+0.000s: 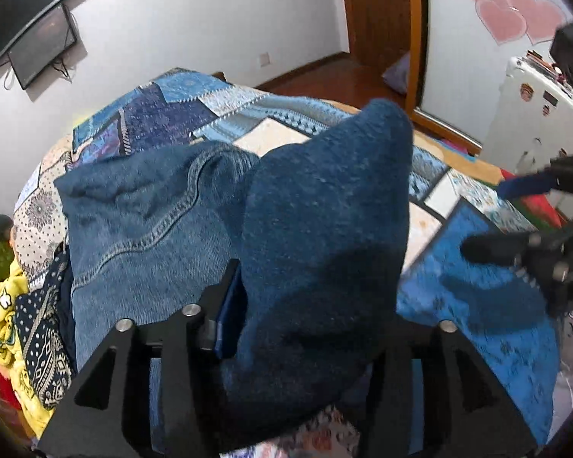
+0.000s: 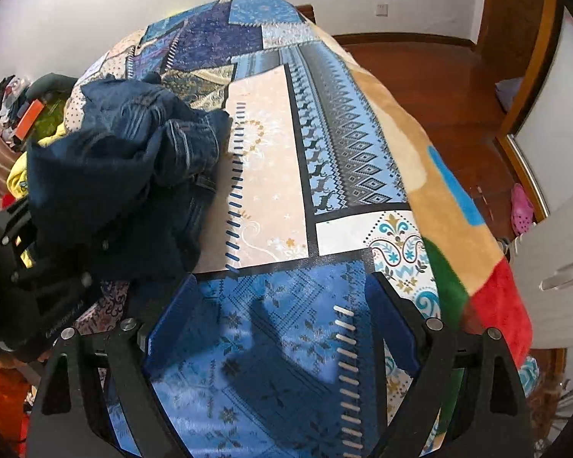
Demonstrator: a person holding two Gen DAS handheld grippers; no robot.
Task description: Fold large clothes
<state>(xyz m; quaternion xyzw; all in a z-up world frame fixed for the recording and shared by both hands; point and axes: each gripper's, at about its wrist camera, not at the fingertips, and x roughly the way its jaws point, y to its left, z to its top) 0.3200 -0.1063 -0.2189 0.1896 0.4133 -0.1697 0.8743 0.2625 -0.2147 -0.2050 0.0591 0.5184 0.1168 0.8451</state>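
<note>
A pair of blue jeans (image 1: 141, 229) lies bunched on the patchwork blanket (image 1: 179, 110) of a bed. My left gripper (image 1: 309, 297) is shut on a raised fold of the jeans, which drapes over the fingers and hides the right one. In the right wrist view the jeans (image 2: 133, 160) are a crumpled heap at the left, with the left gripper (image 2: 49, 267) under them. My right gripper (image 2: 282, 286) is open and empty above the blue patch of the blanket (image 2: 263, 175), to the right of the jeans. It also shows in the left wrist view (image 1: 515, 217).
Other clothes, yellow and patterned (image 1: 23, 313), lie at the bed's left side. A wooden floor (image 2: 431, 87), a wooden door frame (image 1: 378, 15) and a white cabinet (image 1: 534, 122) lie beyond the bed's right edge. A screen (image 1: 38, 45) hangs on the wall.
</note>
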